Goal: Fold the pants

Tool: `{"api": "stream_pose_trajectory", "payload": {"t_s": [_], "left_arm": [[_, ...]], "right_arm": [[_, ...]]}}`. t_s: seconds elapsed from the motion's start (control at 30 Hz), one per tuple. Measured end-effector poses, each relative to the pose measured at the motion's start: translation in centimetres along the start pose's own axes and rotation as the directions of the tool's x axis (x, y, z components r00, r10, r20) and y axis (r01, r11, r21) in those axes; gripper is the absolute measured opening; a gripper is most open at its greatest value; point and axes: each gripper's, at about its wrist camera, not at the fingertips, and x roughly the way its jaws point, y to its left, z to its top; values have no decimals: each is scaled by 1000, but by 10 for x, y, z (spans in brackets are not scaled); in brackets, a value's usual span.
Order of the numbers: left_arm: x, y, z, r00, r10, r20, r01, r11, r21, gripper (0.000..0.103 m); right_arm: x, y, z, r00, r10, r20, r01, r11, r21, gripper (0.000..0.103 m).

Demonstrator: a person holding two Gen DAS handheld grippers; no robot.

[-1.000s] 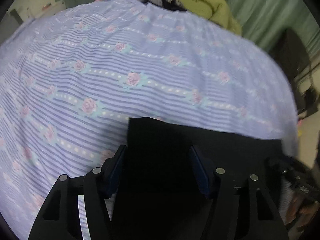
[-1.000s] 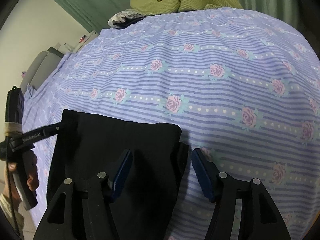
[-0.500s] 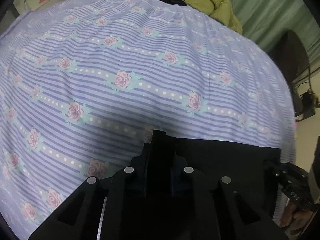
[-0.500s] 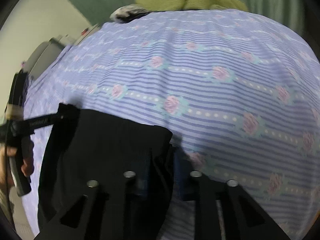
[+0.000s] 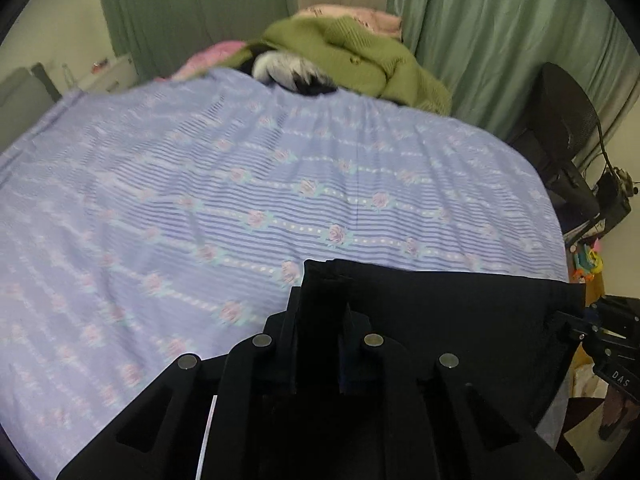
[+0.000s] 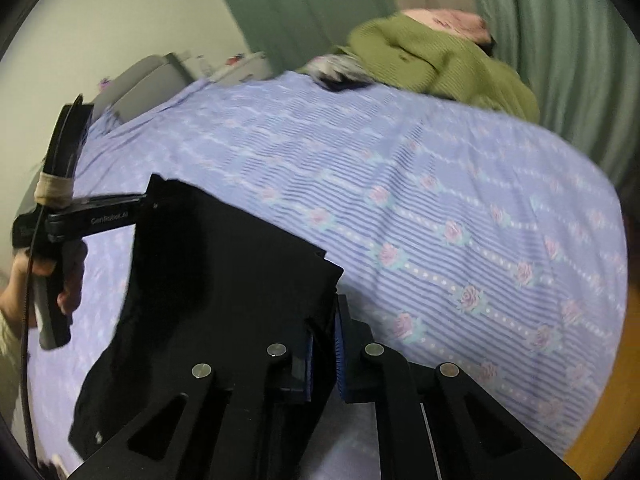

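The black pants [image 5: 440, 312] hang as a folded panel above the bed, stretched between my two grippers. My left gripper [image 5: 320, 320] is shut on the panel's left top corner, and a tab of cloth sticks up between its fingers. In the right wrist view the pants [image 6: 224, 264] droop to the left. There my right gripper [image 6: 324, 332] has the right top corner between its blue pads, its jaws still closing tight on it. A hand [image 6: 24, 292] holds the left gripper [image 6: 148, 200] at the far corner.
A lilac striped sheet with pink roses [image 5: 240, 184] covers the bed below. A heap of clothes topped by a green sweater [image 5: 360, 56] lies at the far end. Green curtains [image 5: 500, 40] hang behind. A black chair [image 5: 560, 128] stands right of the bed.
Both grippers went from open around the pants' corners to shut on them. They then rose, lifting the edge of the pants off the sheet. The right gripper rolled.
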Motion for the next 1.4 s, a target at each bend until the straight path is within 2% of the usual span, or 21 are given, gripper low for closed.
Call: {"api": "stream_pose_trajectory", "payload": {"t_s": [0.13,0.23,0.4,0.53,0.63,0.73,0.83,0.93,1.0,1.03,1.07,1.13,1.2,1.27,1.3,1.33,1.4], "left_arm": [[-54,7,-23,998,39,39,-37,999,-39,13],[-95,12,-50,996,66,65,-59,994,-96,12],[-156,25,-108,988,130,89,-111,975,-190,12],[-196,39,-160,982,170,82,-143,955,-258,12],[-209,50,-192,980,196,43,-180,952,-250,12],[-208,63,-216,979,201,27,-187,945,-270,12],[-197,76,-243,979,204,2,-193,926,-324,13],[-186,87,-273,974,221,-37,-218,894,-393,17],[-184,91,-296,973,222,-59,-225,869,-441,19],[-186,92,-311,971,228,-75,-237,854,-463,26],[-189,93,-326,964,246,-100,-263,838,-477,44],[-198,93,-353,943,297,-153,-333,806,-489,59],[-212,89,-384,921,330,-207,-389,767,-510,59],[-225,81,-410,913,329,-240,-407,728,-552,61],[-232,75,-425,909,328,-256,-416,707,-572,62],[-235,70,-436,904,330,-272,-427,691,-583,63],[-244,54,-458,891,341,-298,-453,642,-619,63]], "right_arm": [[-37,40,-4,999,33,15,-30,990,-139,9],[-60,67,-9,997,71,6,-68,979,-194,9],[-100,123,-33,991,133,-14,-129,925,-356,9],[-122,169,-60,982,182,-55,-187,864,-468,9],[-132,203,-81,975,202,-88,-217,814,-538,9],[-134,235,-104,973,208,-102,-226,757,-613,9],[-126,269,-134,969,210,-130,-241,684,-689,9],[-112,292,-164,963,201,-182,-269,626,-732,9],[-106,301,-180,958,194,-210,-285,600,-747,9],[-102,304,-189,955,189,-230,-298,587,-753,9],[-98,307,-199,948,187,-258,-318,573,-755,9],[-92,311,-215,935,173,-310,-353,550,-757,9],[-83,314,-232,906,155,-394,-413,526,-744,10],[-77,315,-250,879,128,-460,-458,498,-737,12],[-75,315,-260,860,111,-499,-486,479,-731,18],[-74,315,-265,849,101,-518,-500,467,-729,27],[-79,315,-281,819,92,-566,-548,414,-726,37]]}}
